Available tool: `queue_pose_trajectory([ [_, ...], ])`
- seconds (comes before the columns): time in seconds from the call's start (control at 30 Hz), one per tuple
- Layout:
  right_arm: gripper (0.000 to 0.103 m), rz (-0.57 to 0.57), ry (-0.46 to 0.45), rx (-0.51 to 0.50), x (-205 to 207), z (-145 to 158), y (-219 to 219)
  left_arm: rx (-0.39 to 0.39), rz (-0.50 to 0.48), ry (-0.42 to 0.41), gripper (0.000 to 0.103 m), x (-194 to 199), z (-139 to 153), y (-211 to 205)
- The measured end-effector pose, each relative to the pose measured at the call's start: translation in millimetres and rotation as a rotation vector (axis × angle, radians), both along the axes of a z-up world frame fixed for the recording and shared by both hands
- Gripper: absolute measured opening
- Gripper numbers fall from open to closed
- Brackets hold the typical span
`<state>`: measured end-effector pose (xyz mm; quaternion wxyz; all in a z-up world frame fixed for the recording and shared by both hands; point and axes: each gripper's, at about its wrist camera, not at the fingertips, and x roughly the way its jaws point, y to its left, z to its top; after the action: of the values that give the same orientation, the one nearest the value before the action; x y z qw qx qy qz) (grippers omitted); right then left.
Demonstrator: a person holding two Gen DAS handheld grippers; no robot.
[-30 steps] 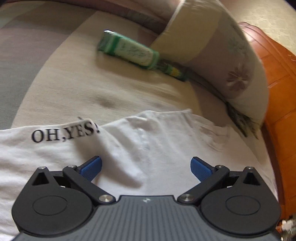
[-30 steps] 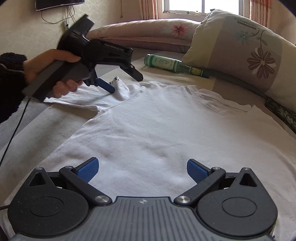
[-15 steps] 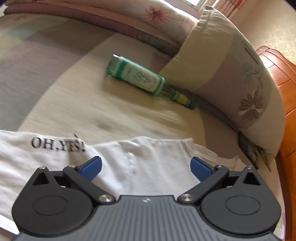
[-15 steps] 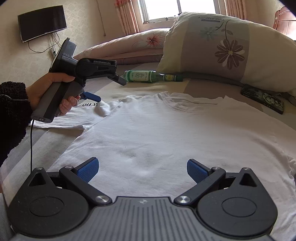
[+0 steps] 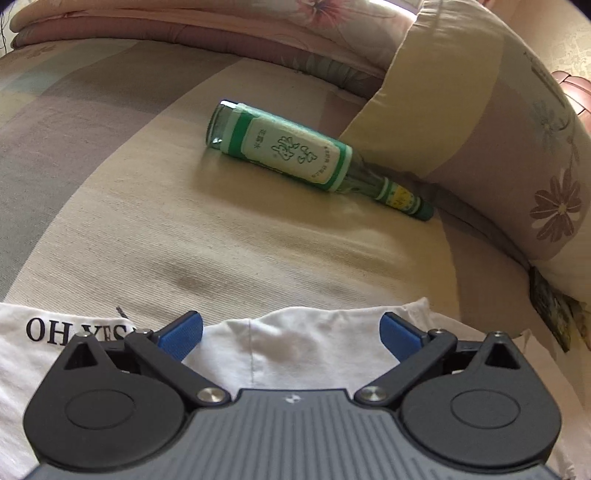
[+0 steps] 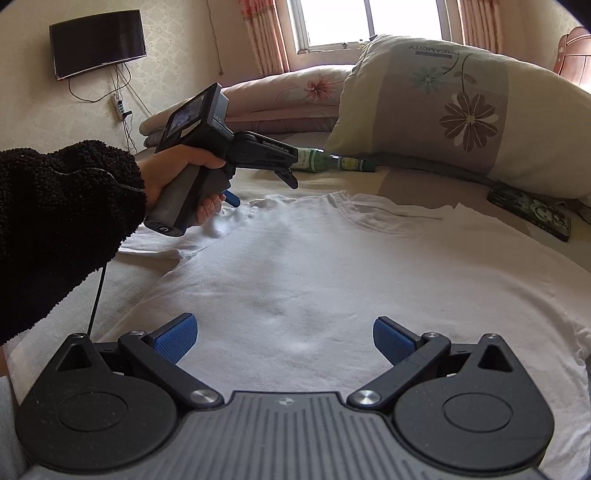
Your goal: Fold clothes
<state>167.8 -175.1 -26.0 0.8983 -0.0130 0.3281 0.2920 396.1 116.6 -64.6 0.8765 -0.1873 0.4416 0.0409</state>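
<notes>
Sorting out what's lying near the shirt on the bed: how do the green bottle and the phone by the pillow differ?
The green bottle is round glass with a white and green label; the phone is a flat dark slab with a patterned case. The bottle lies beyond the white T-shirt collar, neck toward the pillow; the phone lies off to the shirt's right, under the pillow's lower edge. Both lie flat on the bed, clear of the shirt.

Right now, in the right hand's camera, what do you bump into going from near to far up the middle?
Right gripper → white T-shirt → bare bedsheet → green bottle → folded quilt → window.
</notes>
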Motion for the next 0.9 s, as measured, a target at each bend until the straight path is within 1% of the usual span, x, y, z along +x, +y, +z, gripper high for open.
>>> queue_pose_trajectory([
  [0.1, 0.103, -0.004, -0.012, -0.008, -0.4, 1.0, -0.9, -0.032, -0.055, -0.009, 0.101, -17.5, 7.6, -6.9],
  [0.17, 0.103, -0.004, -0.005, -0.008, 0.8, -0.2, -1.2, -0.038, -0.09, 0.015, 0.101, -31.7, 4.9, -11.0],
  [0.2, 0.103, -0.006, -0.002, -0.009, 1.4, -0.7, -1.3, -0.029, -0.093, 0.015, 0.101, -38.7, 3.4, -11.2],
  [0.27, 0.103, -0.009, -0.003, -0.009, 1.8, -0.9, -1.6, 0.01, -0.083, 0.019, 0.101, -49.5, 0.1, -9.4],
  [0.3, 0.103, -0.008, -0.005, -0.008, 1.7, -1.1, -1.9, 0.017, -0.082, 0.022, 0.101, -51.1, -2.2, -7.3],
  [0.33, 0.103, -0.009, -0.004, -0.006, 2.3, -1.9, -2.2, 0.007, -0.078, 0.028, 0.101, -48.5, -6.2, -2.5],
  [0.37, 0.103, -0.012, -0.001, -0.006, 3.2, -3.0, -2.4, -0.003, -0.074, 0.034, 0.101, -45.8, -10.1, 2.3],
  [0.4, 0.103, -0.016, 0.005, -0.007, 5.9, -4.7, -2.7, -0.009, -0.06, 0.02, 0.101, -42.1, -11.7, 6.0],
  [0.47, 0.103, -0.027, 0.017, -0.01, 9.2, -8.0, -3.2, 0.005, -0.047, -0.013, 0.101, -28.8, -11.3, 10.6],
  [0.57, 0.103, -0.041, 0.029, -0.014, 12.0, -11.2, -4.4, 0.031, -0.015, -0.036, 0.101, -8.0, -7.5, 20.2],
  [0.6, 0.103, -0.046, 0.029, -0.014, 12.3, -11.5, -5.0, 0.026, 0.002, -0.037, 0.101, -6.8, -3.0, 24.2],
  [0.67, 0.103, -0.044, 0.028, -0.007, 12.0, -11.4, -5.8, -0.025, -0.001, -0.067, 0.101, -14.9, 9.4, 33.0],
  [0.73, 0.103, -0.046, 0.03, -0.004, 11.7, -11.5, -6.2, -0.032, -0.018, -0.084, 0.101, -30.2, 20.5, 36.9],
  [0.8, 0.103, -0.046, 0.032, -0.003, 11.2, -11.6, -5.4, -0.023, -0.03, -0.081, 0.102, -46.0, 26.8, 40.3],
  [0.9, 0.103, -0.037, 0.032, -0.001, 9.4, -11.0, -3.1, -0.044, -0.037, -0.051, 0.102, -59.8, 21.6, 49.0],
])
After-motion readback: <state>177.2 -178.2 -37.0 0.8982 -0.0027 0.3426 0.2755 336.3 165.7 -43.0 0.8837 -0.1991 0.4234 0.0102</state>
